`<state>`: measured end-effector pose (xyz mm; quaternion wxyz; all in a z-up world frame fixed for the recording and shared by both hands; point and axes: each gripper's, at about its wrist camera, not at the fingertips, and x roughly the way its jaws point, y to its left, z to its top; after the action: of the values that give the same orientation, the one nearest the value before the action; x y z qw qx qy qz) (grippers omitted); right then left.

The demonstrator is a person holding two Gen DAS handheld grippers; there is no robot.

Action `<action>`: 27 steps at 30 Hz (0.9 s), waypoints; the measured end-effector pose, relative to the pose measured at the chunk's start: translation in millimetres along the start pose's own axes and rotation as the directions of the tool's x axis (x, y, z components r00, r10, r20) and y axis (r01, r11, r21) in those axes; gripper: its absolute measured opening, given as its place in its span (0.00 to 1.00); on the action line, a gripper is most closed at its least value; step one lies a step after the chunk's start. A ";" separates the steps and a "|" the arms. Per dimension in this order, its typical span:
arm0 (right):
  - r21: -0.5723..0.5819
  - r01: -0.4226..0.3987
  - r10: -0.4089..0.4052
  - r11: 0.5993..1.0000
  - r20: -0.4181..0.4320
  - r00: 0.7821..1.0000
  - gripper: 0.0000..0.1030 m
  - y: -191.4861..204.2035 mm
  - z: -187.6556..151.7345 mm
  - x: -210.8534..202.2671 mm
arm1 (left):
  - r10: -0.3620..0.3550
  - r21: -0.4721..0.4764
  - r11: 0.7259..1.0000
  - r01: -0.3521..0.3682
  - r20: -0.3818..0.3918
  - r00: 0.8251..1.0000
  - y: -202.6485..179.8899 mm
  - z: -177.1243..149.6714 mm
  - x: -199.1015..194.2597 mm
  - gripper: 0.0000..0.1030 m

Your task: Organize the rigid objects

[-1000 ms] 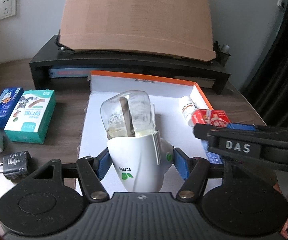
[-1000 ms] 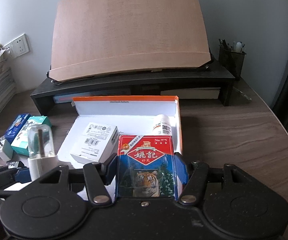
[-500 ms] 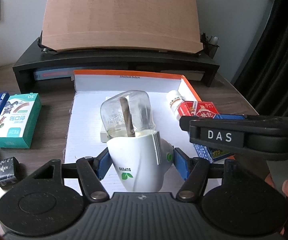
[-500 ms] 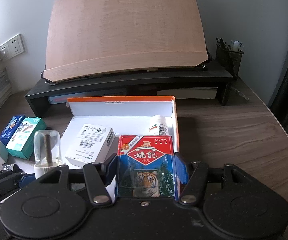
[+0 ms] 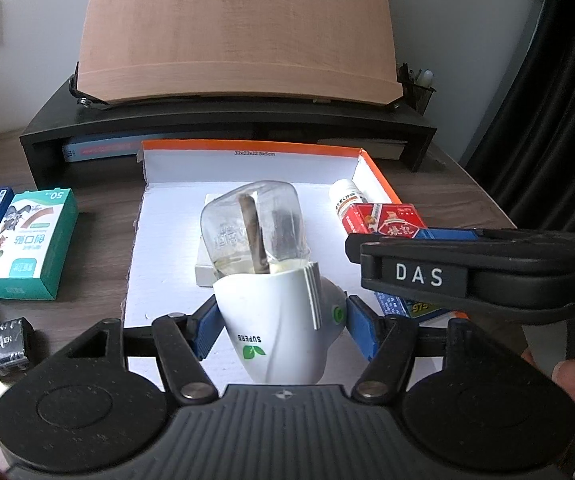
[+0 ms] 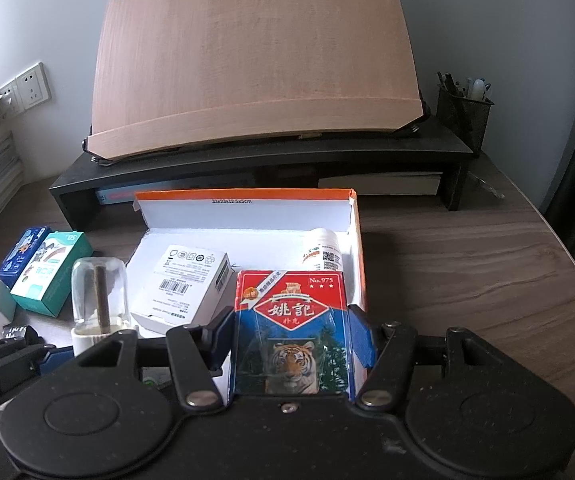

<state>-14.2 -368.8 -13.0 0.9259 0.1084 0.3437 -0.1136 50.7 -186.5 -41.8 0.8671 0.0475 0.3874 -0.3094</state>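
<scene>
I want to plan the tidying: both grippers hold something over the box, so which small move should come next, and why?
Probably lower the right gripper and set the card pack on the bare floor of the orange-edged box, beside the white bottle. The left gripper has the vaporizer still raised.

My left gripper clamps something white, tilted downward; my right gripper pinches a box, alongside it.
</scene>
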 end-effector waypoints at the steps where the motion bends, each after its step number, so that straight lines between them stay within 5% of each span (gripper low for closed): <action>1: -0.001 0.000 0.000 1.000 -0.001 1.000 0.70 -0.1 0.0 0.4 | 0.000 0.000 1.000 0.000 0.000 1.000 -0.2 0.0 0.1 0.64; 19: 0.001 0.000 0.000 1.000 0.000 1.000 0.70 -0.7 0.6 5.2 | -0.010 0.008 1.000 0.010 -0.005 1.000 -4.0 1.4 5.4 0.64; 27: -0.033 -0.011 0.014 0.999 0.069 0.998 0.65 3.8 6.3 -3.3 | -0.034 0.013 0.999 0.034 -0.008 0.999 -1.6 3.2 7.7 0.64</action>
<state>-11.7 -366.4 -5.7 0.9396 0.0913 0.3125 -0.1058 55.7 -192.6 -44.7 0.8599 0.0479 0.3895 -0.3266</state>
